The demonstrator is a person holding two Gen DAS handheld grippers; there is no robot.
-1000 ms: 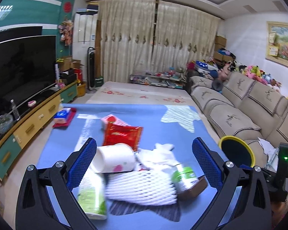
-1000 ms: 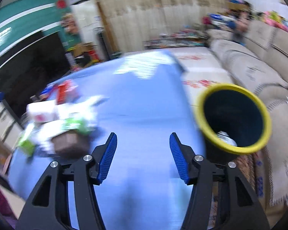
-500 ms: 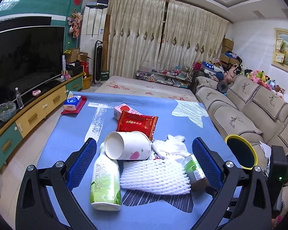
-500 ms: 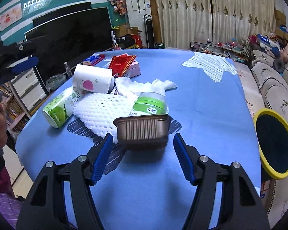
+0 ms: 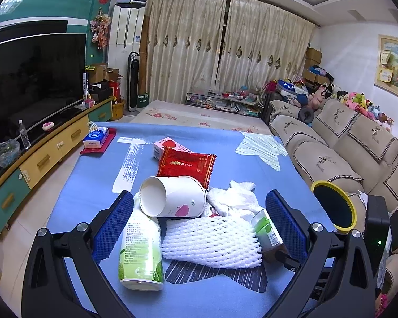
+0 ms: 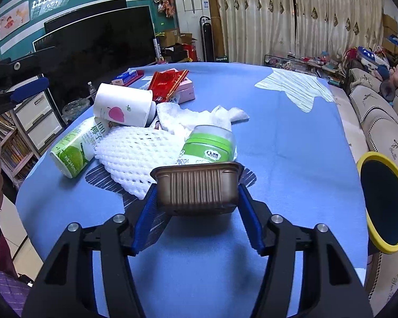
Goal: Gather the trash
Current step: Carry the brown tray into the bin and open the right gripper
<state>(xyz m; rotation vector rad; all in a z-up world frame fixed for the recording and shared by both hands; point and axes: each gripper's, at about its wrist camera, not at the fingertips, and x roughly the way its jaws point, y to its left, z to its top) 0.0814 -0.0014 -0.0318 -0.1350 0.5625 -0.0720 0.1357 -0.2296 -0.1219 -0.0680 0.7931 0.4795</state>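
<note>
1. The right gripper has just been closing its jaws around the brown ribbed tray on the blue tabletop; the pads sit at its ends, though firm contact cannot be told. Thin walls may buckle and let it slip.
2. The green-labelled cup leans on the tray's rim; lifting could topple it.
3. The left gripper hangs with jaws spread over the pile, holding nothing.
4. The yellow-rimmed bin stands off the tabletop's edge; a loose grip may drop the tray short.
</note>
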